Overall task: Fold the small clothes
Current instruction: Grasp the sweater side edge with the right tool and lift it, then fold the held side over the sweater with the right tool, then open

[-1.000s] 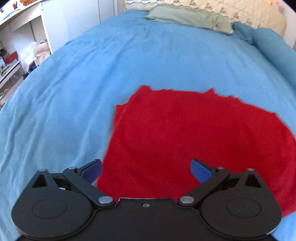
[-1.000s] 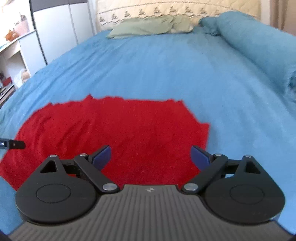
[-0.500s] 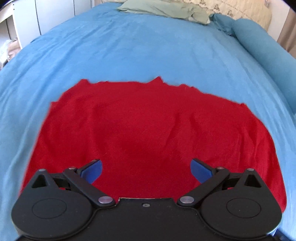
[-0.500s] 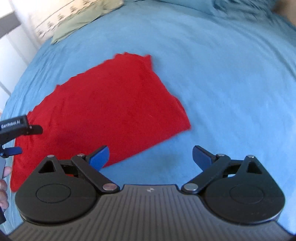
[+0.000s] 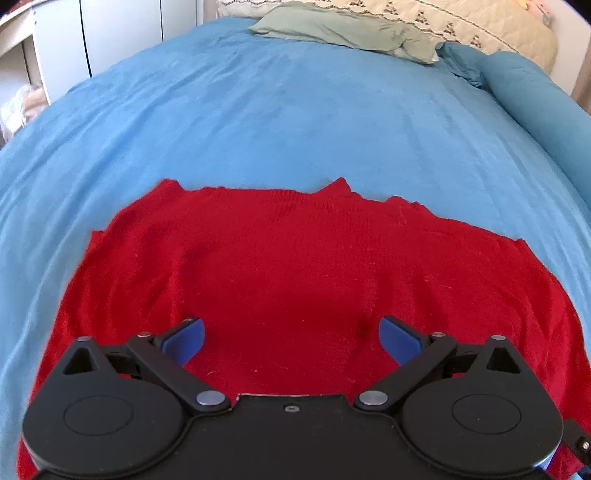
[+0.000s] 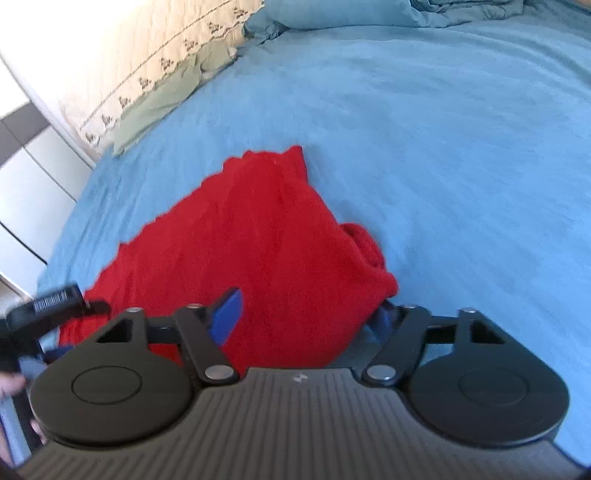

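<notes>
Red knit garment (image 5: pixel 295 266) lies spread flat on the blue bedspread (image 5: pixel 295 110), near my end of the bed; its right-hand edge (image 6: pixel 365 251) is bunched up into a small roll. My left gripper (image 5: pixel 291 338) hovers over the near hem, jaws wide, nothing pinched, cloth just below. My right gripper (image 6: pixel 306 314) is at the bunched corner, jaws closing with red cloth between them; right pad hidden by fabric, so contact unclear. Green pillow (image 5: pixel 343 31) and quilted headboard (image 5: pixel 461 26) at the far end.
</notes>
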`<state>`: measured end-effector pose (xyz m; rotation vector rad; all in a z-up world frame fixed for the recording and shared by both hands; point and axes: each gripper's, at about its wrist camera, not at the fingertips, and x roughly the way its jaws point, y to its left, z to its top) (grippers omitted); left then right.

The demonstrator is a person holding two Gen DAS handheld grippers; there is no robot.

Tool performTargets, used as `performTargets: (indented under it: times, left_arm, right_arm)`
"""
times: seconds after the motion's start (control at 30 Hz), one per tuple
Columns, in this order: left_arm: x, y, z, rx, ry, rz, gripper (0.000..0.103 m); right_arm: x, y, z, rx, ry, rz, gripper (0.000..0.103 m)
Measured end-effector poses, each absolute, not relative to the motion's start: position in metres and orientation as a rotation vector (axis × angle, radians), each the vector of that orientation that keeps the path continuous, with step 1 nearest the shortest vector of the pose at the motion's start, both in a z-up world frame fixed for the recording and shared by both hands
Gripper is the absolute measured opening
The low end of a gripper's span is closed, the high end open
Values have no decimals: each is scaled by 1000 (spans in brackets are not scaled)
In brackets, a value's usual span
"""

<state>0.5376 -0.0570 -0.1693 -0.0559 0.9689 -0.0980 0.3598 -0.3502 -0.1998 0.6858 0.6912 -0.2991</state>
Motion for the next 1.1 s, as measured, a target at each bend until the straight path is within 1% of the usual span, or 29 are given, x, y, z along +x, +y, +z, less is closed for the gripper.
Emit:
performTargets:
  times: [0.03,0.13,0.2,0.23,0.27,0.3,0.47,0.6,0.67,0.8,0.87,0.97,1.1]
  left_arm:
    - [538,-57,-170,-56,973,-104,102]
    - [541,-61,-174,-16,982,-106,102]
    - [542,-63,-180,14,999,-89,102]
    - [543,-64,-183,33,1008,-84,102]
    - [543,-66,-185,58,1011,-84,103]
    - [543,-70,-187,88,1014,-85,103]
    - [548,-76,-194,158,1034,-102,103]
    - [560,-66,-185,162,1103,-163,102]
    - [559,-48,-170,153,1098,-168,100]
    - [546,14,-142,159,1052,-153,101]
    - [536,51,-138,179,1051,-147,101]
    - [523,99,-150,224,1076,-95,101]
    - [504,151,-173,192,1134,-16,101]
  right_arm:
    - [363,-353,-201,694,690,-301,77]
    - [369,-358,-204,716,692,-312,66]
    - [371,-363,-206,724,696,-324,47]
    - [371,-365,-205,725,700,-324,44]
    - [371,-366,-205,731,702,-316,35]
    - [372,-367,-203,735,705,-307,30]
    - [376,-355,-176,703,675,-268,27]
    - [390,-329,-138,690,607,-176,27]
    - [404,-308,-115,667,570,-80,26]
    - [434,-247,-78,600,522,206,26]
    - [446,-206,-68,550,522,370,26]
    - [456,-150,-78,474,584,551,26]
    - [466,-95,-134,418,760,614,26]
